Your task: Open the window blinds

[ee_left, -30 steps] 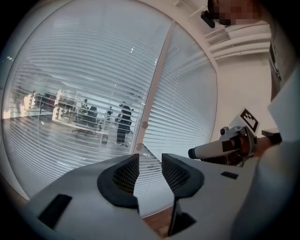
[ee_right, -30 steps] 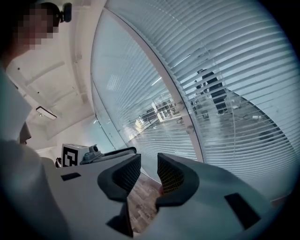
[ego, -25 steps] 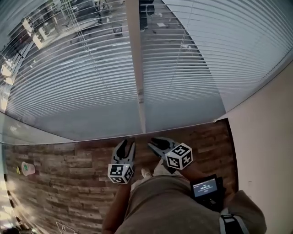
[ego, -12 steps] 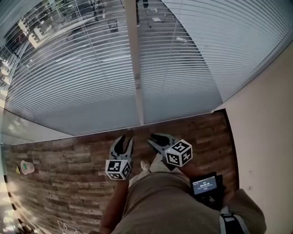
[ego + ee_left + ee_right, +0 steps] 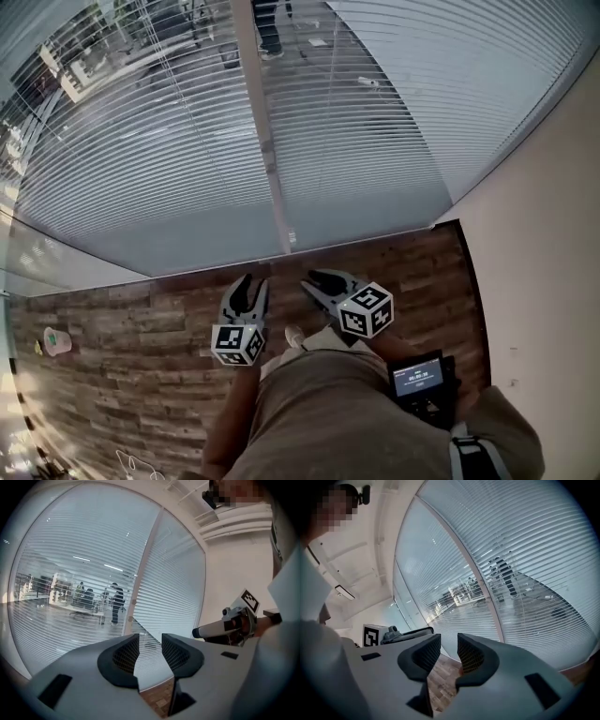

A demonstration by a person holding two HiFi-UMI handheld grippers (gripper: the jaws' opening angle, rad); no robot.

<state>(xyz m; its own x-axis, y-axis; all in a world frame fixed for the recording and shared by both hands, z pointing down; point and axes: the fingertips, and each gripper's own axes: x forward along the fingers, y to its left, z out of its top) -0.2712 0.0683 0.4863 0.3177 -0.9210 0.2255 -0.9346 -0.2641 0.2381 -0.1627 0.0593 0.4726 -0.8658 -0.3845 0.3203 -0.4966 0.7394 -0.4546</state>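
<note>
White horizontal window blinds (image 5: 375, 141) cover two glass panes split by a white mullion (image 5: 267, 150). Their slats are tilted enough that an office shows through them. Thin cords (image 5: 173, 89) hang in front of the left pane. My left gripper (image 5: 255, 284) and right gripper (image 5: 311, 279) are held side by side above the floor, short of the window and pointing at it. In the left gripper view the left gripper (image 5: 150, 645) is open with nothing between its pads. The right gripper (image 5: 449, 652) is also open and empty. Neither touches the blinds (image 5: 84, 597).
A wood-plank floor (image 5: 131, 356) runs up to the window's base. A beige wall (image 5: 544, 281) closes the right side. A small pale cup-like object (image 5: 56, 342) lies on the floor at the left. A screen device (image 5: 419, 378) sits at the person's waist.
Both grippers have come slightly up and nearer the window's base. The mullion has shifted left in the head view. The jaws stand as wide as before.
</note>
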